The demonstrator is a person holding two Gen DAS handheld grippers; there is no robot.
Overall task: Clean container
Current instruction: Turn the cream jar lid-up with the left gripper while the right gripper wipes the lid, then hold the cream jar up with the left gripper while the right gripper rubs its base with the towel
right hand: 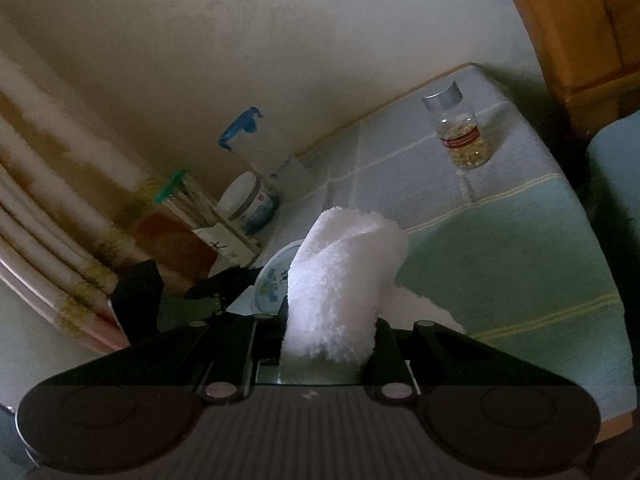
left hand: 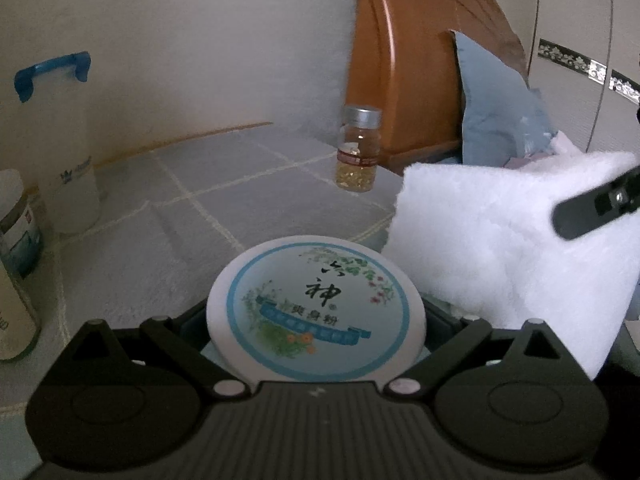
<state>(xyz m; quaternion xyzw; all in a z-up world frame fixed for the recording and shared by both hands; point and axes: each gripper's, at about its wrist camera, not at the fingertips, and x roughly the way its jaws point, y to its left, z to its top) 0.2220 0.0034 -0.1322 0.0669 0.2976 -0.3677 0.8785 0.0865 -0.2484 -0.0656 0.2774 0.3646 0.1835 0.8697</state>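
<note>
A round white container (left hand: 314, 308) with a blue-ringed printed lid is tilted toward the left wrist camera. My left gripper (left hand: 316, 322) is shut on its sides. A fluffy white cloth (left hand: 508, 248) hangs just right of the container, touching its upper right rim. In the left wrist view a black finger of my right gripper (left hand: 596, 208) presses on the cloth. In the right wrist view my right gripper (right hand: 330, 332) is shut on the rolled cloth (right hand: 340, 276). The container (right hand: 272, 280) peeks out behind the cloth's left edge, with the left gripper's fingers (right hand: 218, 284) beside it.
A checked tablecloth (left hand: 208, 216) covers the table. A silver-capped glass vial (left hand: 357, 148) (right hand: 460, 132) of yellow capsules stands at the back. A blue-handled jug (left hand: 60, 140) and a white-lidded jar (right hand: 250, 200) stand left by the wall. Wooden furniture (left hand: 408, 60) and a blue pillow (left hand: 496, 100) lie behind.
</note>
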